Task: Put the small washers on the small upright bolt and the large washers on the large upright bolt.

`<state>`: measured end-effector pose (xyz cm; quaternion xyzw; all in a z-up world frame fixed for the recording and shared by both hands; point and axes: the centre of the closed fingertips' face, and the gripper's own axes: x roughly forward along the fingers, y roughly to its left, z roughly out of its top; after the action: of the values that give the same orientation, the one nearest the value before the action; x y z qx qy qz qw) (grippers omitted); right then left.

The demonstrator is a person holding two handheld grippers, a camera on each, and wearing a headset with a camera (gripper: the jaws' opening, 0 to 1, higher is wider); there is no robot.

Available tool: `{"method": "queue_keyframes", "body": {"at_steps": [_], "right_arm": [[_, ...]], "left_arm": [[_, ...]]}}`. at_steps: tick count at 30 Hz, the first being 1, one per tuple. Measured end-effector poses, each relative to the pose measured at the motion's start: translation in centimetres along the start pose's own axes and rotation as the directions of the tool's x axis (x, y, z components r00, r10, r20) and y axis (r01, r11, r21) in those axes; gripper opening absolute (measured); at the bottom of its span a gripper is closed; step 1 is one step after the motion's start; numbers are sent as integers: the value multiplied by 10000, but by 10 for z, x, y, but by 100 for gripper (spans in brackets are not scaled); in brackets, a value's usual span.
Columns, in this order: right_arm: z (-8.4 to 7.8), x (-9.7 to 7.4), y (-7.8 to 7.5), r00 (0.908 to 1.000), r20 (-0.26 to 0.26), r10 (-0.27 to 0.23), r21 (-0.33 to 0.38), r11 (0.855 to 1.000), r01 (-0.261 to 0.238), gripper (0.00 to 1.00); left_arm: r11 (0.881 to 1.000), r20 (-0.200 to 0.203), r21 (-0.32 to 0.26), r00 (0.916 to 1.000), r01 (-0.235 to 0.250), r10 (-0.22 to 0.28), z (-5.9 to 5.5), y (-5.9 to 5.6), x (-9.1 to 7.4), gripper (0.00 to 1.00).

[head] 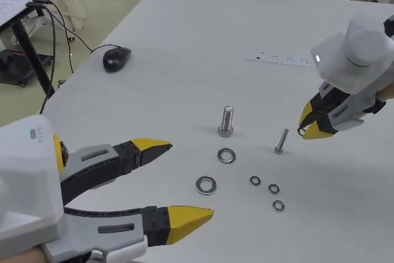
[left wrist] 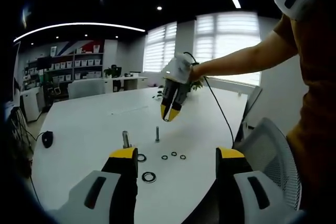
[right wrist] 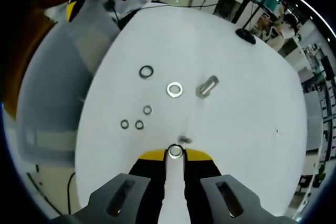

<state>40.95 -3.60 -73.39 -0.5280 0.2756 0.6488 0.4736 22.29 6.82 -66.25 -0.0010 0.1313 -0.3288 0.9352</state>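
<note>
Smooth matt white desk (head: 184, 41). Dull-sheen threaded metal on large silver upright bolt (head: 226, 121) and small silver upright bolt (head: 281, 141). Polished bright metal on large round washers (head: 226, 155) and small loose washers (head: 273, 188); same on small held washer (right wrist: 175, 151), nipped in matt black-and-yellow plastic right gripper (head: 308, 130). Same plastic on left gripper (head: 191, 180). Glossy black plastic mouse (head: 115, 58).

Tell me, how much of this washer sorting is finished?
Nothing looks done yet: the large bolt and the small bolt both stand bare. In hand: the right gripper pinches one small washer near the small bolt. Left: that one, plus three small washers and two large washers lying on the table.
</note>
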Motion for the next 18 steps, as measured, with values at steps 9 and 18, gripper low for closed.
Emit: {"method": "queue_keyframes", "body": {"at_steps": [9,18], "right_arm": [[-1,16,-15,9997,-203,154,59,9999,-153,12],[-2,27,-17,9992,-246,316,52,9995,-315,12]], "left_arm": [[10000,49,-57,10000,-56,56,2,4,1,59],[9998,-5,-175,10000,-74,74,0,8,5,59]]}}
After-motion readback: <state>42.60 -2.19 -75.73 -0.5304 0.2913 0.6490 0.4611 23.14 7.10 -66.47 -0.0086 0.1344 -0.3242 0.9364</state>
